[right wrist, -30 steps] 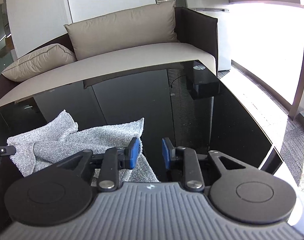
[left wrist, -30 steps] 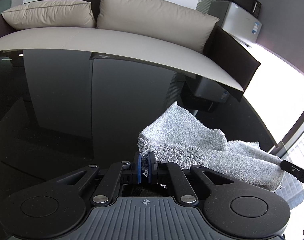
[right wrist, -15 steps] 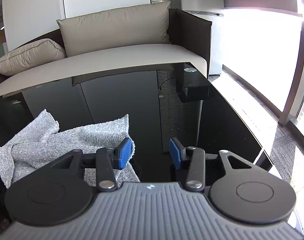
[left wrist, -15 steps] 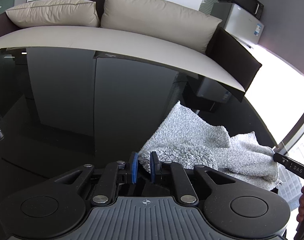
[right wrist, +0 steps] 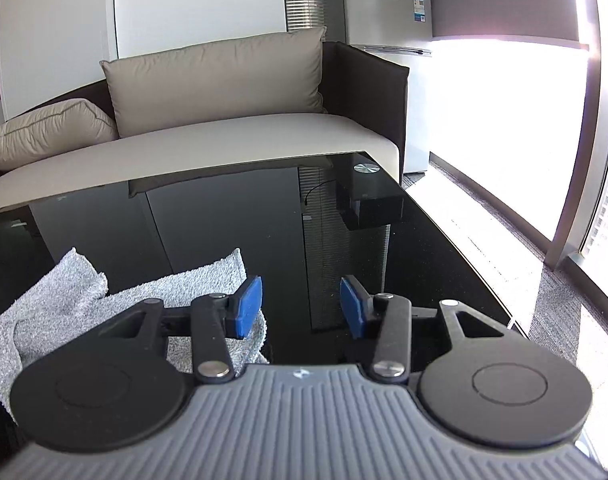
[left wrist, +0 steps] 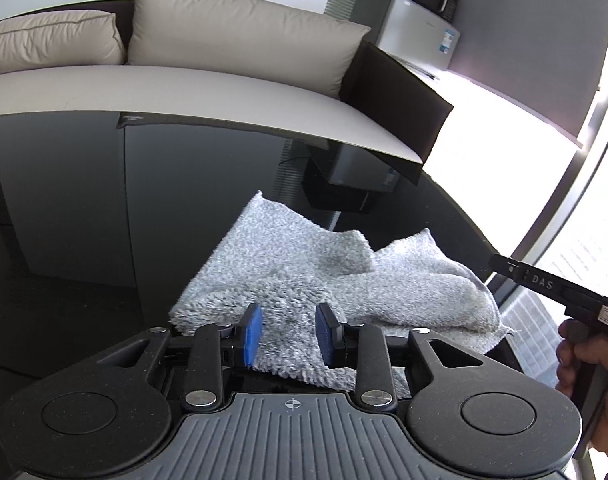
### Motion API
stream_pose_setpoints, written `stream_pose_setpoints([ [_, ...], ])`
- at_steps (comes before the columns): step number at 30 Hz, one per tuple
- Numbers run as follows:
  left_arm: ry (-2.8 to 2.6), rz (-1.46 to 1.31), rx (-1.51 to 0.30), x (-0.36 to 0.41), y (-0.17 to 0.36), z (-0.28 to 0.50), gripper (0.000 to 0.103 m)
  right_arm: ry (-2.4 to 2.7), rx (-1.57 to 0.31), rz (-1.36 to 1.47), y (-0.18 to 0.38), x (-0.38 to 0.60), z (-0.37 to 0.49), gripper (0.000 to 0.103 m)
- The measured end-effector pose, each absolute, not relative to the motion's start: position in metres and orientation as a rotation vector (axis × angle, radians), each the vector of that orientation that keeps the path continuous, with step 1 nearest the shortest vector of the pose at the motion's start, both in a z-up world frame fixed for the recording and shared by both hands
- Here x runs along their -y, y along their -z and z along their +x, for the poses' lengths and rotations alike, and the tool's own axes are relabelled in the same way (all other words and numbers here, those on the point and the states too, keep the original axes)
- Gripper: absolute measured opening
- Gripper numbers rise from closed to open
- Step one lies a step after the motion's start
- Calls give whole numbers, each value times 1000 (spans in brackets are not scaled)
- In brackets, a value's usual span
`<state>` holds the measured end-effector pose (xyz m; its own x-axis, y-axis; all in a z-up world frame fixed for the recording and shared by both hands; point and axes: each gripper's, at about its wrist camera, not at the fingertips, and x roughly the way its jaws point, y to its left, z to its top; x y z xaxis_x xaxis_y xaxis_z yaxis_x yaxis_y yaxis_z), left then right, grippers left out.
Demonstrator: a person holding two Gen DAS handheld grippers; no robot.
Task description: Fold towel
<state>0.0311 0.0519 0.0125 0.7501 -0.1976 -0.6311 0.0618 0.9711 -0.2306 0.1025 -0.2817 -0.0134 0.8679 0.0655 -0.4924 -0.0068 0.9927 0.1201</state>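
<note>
A grey fluffy towel (left wrist: 324,276) lies crumpled and partly folded over itself on the black glass table (left wrist: 104,220). My left gripper (left wrist: 290,334) is open, its blue pads spread just above the towel's near edge, holding nothing. In the right wrist view the towel (right wrist: 84,304) lies at the lower left. My right gripper (right wrist: 300,306) is open wide and empty; its left pad is over the towel's right edge, its right pad over bare glass. The right gripper's black body (left wrist: 544,280) and the hand holding it show at the right edge of the left wrist view.
A beige sofa (right wrist: 224,136) with cushions stands right behind the table's far edge. A small fridge with a microwave on top (right wrist: 380,12) is at the back right. The table's right edge (right wrist: 464,256) drops to carpet beside a bright window.
My left gripper has opened from nearly shut and let go of the towel's edge. My right gripper has opened wider and shifted right. The towel has settled flatter.
</note>
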Motion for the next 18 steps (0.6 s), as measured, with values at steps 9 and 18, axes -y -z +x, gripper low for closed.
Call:
stream_pose_setpoints([
  [9, 136, -72, -648, -21, -11, 41, 48, -76, -539, 108, 15, 275, 102, 46],
  [18, 107, -42, -717, -29, 3, 55, 12, -84, -555, 108, 17, 274, 102, 47],
])
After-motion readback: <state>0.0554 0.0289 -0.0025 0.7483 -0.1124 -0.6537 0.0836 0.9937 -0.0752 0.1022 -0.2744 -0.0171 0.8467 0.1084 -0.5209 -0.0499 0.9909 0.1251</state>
